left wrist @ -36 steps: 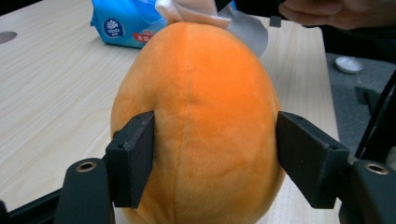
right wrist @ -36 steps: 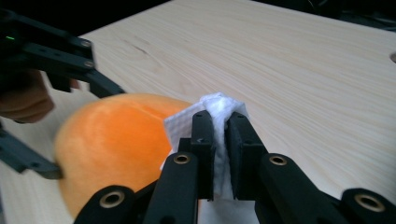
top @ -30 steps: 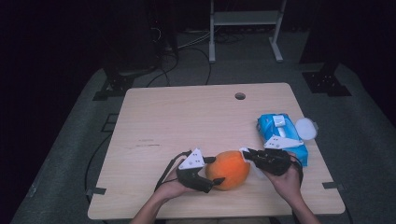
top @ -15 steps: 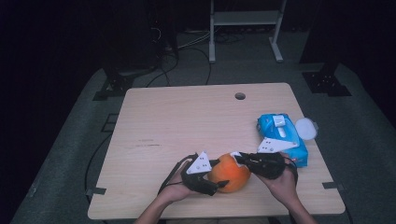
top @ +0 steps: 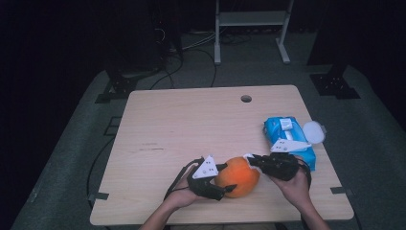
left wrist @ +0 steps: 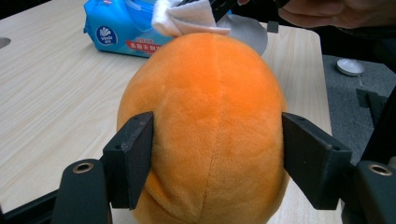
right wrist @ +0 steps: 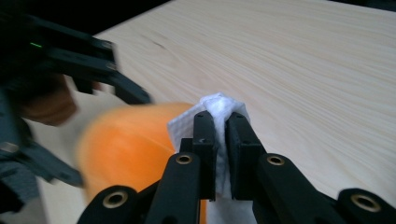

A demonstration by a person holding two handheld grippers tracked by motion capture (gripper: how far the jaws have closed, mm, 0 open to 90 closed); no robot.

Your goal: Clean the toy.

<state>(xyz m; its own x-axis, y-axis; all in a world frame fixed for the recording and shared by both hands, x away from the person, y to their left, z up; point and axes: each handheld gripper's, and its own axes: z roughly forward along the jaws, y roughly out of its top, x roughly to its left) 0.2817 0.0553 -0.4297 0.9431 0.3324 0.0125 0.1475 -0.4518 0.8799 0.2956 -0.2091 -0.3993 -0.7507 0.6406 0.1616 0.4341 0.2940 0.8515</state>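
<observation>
Work: a person wipes a soft orange toy (top: 238,176) with a white wipe (right wrist: 215,108).
What changed: a second ago the left tool (top: 221,181) stood wider beside the toy. Its jaws have just been closing, and the toy now sits between them. The right tool (top: 249,159) sat at the toy's right side then; now it is at the top right.
What that means: I think the toy is now held firm enough, so wiping can go on without it rolling away.
Left tool: its two black pads press the toy's sides.
Right tool: shut tight on the folded wipe, which touches the top of the toy.
Where the toy is: on the bench (top: 191,124), near the front edge, between the two hands.
Which way it points: it is egg-shaped. In the left gripper view its long way runs from the left tool toward the blue pack of wipes (top: 287,136). From above it looks almost round, so I cannot be sure.
</observation>
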